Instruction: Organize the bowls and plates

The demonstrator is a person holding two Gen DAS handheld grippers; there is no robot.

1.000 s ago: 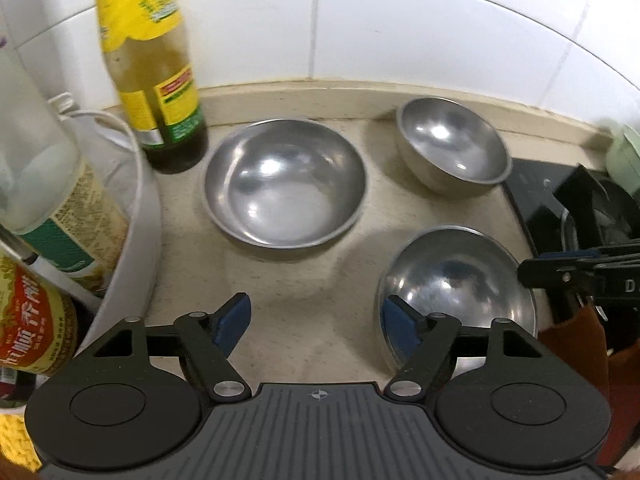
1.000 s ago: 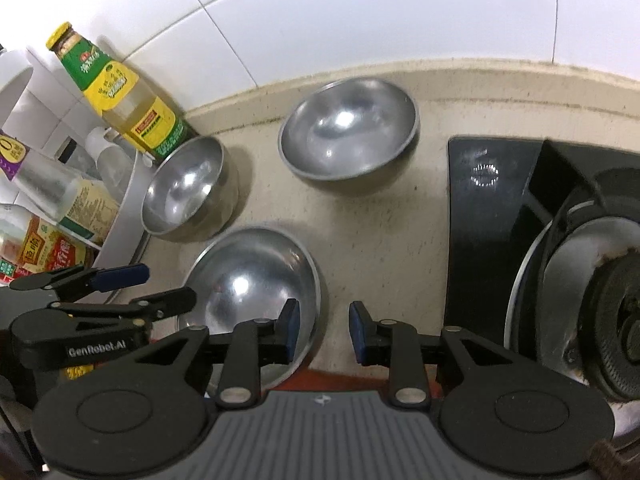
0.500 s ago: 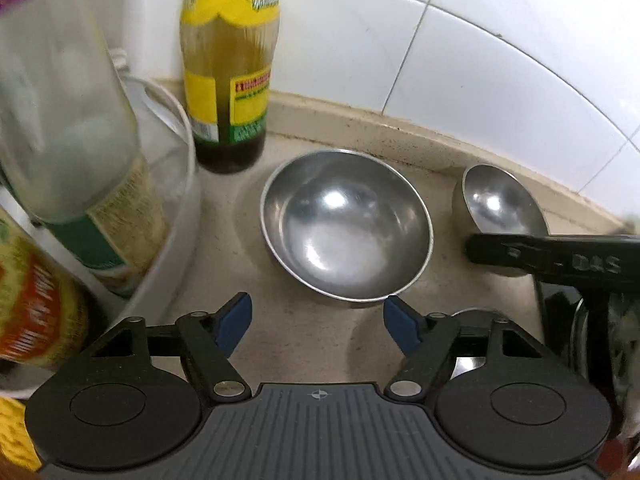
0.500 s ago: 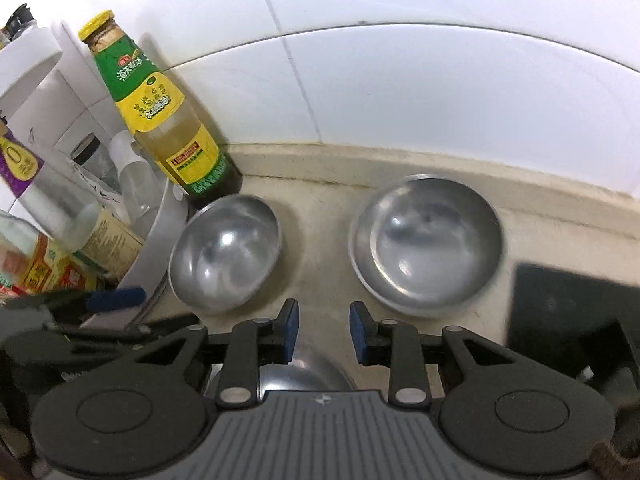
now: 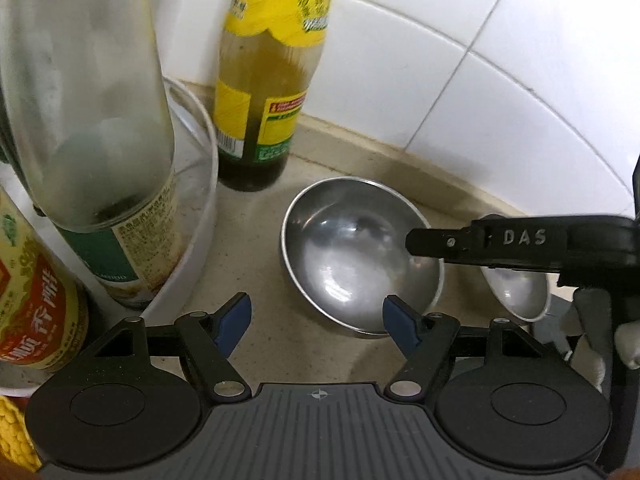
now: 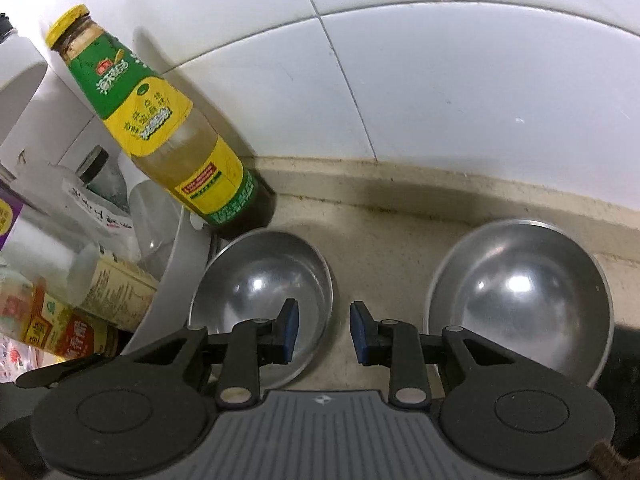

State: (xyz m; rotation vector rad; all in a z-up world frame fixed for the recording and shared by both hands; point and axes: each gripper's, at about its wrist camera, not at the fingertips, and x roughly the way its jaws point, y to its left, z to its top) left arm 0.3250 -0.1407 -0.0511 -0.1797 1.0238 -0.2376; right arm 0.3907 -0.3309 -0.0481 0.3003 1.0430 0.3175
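A steel bowl (image 5: 352, 256) stands on the beige counter near the sauce bottle; it also shows in the right wrist view (image 6: 256, 284). A second steel bowl (image 6: 524, 300) stands to its right, seen partly in the left wrist view (image 5: 516, 292). My left gripper (image 5: 316, 320) is open and empty, its right finger at the first bowl's near rim. My right gripper (image 6: 324, 332) is open and empty, with the first bowl's right rim between its fingers. Its finger (image 5: 480, 240) crosses over that bowl in the left wrist view.
A green-and-yellow sauce bottle (image 6: 160, 128) stands against the tiled wall. A white round tray (image 5: 192, 240) at the left holds several bottles. A black stove edge (image 6: 624, 352) lies at the far right.
Both grippers moved forward and left toward the bowl by the bottle. The right gripper now straddles its right rim. The third bowl near the front has dropped out of view.
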